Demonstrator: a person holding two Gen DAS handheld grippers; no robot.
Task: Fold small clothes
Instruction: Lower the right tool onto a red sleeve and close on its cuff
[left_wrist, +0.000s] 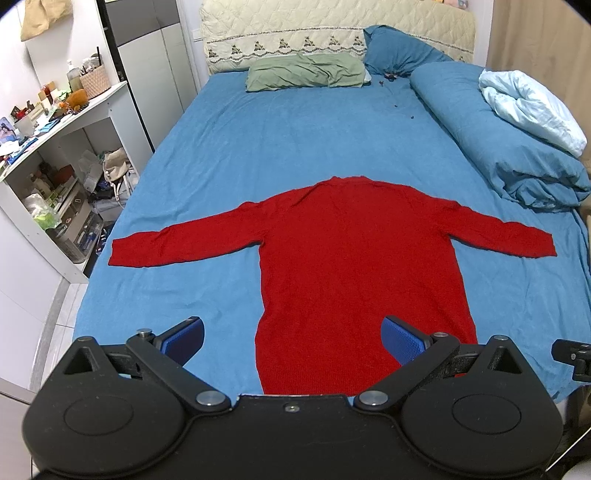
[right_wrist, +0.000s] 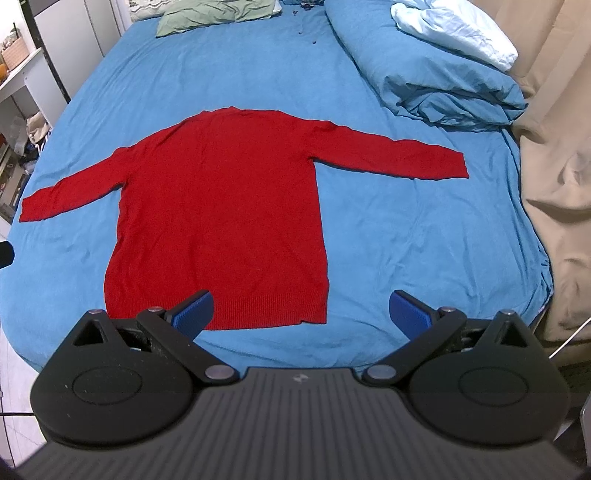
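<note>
Where both tongs gape empty, left tongs (left_wrist: 293, 341) and right tongs (right_wrist: 301, 312) above red sweater (left_wrist: 354, 266) hem, bare bed (left_wrist: 258, 147) sheet around.

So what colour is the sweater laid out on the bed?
Solid red sweater, plain with no pattern; clearest in the right wrist view.

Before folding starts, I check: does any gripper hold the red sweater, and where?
Nothing is held. Left gripper and right gripper are open above the sweater.

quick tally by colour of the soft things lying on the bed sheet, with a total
red: 1, the sweater
green: 1, the pillow
blue: 2, a pillow and a rolled duvet
pale blue: 1, a bundled blanket
total: 5
</note>
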